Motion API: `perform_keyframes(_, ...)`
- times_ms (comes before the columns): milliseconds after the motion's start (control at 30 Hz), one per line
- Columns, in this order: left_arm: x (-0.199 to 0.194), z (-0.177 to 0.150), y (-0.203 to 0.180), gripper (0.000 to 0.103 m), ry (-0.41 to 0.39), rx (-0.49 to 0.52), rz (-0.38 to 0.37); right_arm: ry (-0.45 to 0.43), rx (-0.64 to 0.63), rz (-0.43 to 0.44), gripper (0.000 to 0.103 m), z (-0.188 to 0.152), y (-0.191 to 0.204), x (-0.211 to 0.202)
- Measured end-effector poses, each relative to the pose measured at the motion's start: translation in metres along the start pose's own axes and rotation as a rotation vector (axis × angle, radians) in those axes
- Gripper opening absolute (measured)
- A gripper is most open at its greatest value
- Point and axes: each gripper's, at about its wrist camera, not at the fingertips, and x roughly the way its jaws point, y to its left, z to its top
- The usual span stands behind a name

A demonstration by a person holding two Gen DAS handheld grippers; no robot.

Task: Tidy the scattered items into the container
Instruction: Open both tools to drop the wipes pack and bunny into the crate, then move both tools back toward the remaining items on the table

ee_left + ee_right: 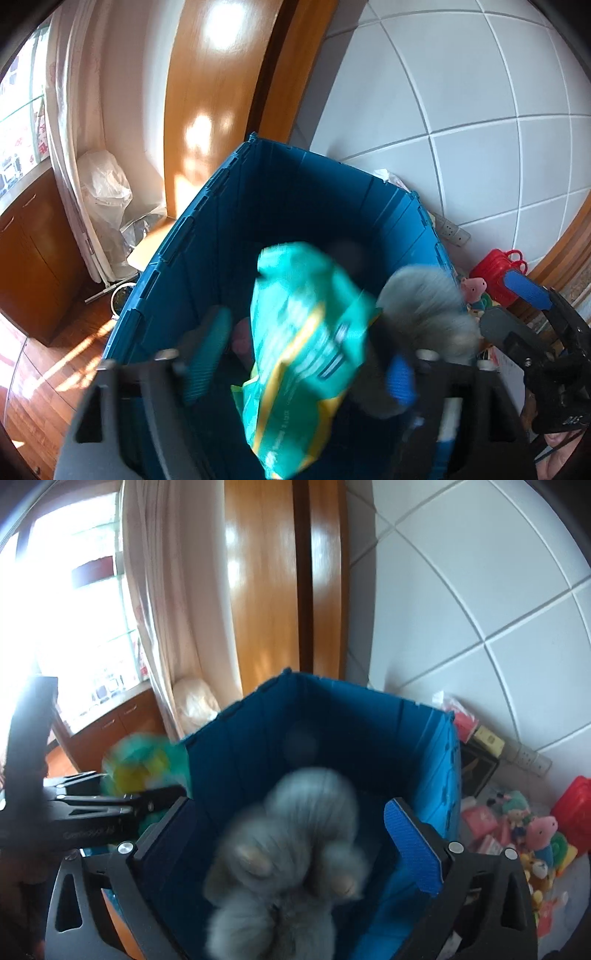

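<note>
Meanwhile, teal pack (306, 350) & grey plush (291, 853) are seen between wide-open L gripper (299, 354) & R gripper (291, 849) jaws, directly over blue bin (207, 236); neither gripped.

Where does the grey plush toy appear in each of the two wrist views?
Left wrist view: the grey plush toy is right of centre, blurred, beside the green packet, over the blue container.
Right wrist view: it fills the lower centre, between the open fingers of the right gripper.
Shared landmark: the blue container, and the pink pig toy on the right.
</note>
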Motion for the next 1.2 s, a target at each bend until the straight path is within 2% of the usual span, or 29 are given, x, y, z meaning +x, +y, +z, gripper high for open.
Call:
perform_keyframes(267,0.007,0.000,-0.001,0.103,0.008,-0.006,0.004,0.012,0.060,-0.012,0.103,-0.007,-0.021,-0.005)
perform_keyframes(700,0.005,-0.011,-0.056,0.103,0.017,0.108,-0.083,-0.024,0.115,-0.068,0.103,-0.032,-0.048,-0.044)
perform_keyframes(967,0.011,-0.026,-0.114,0.103,0.042,0.185,-0.196,-0.045,0.214,-0.161,0.103,-0.064,-0.092,-0.078)
perform_keyframes(1200,0.017,-0.046,-0.195,0.103,0.067,0.290,-0.284,-0.063,0.290,-0.279,0.103,-0.098,-0.151,-0.130)
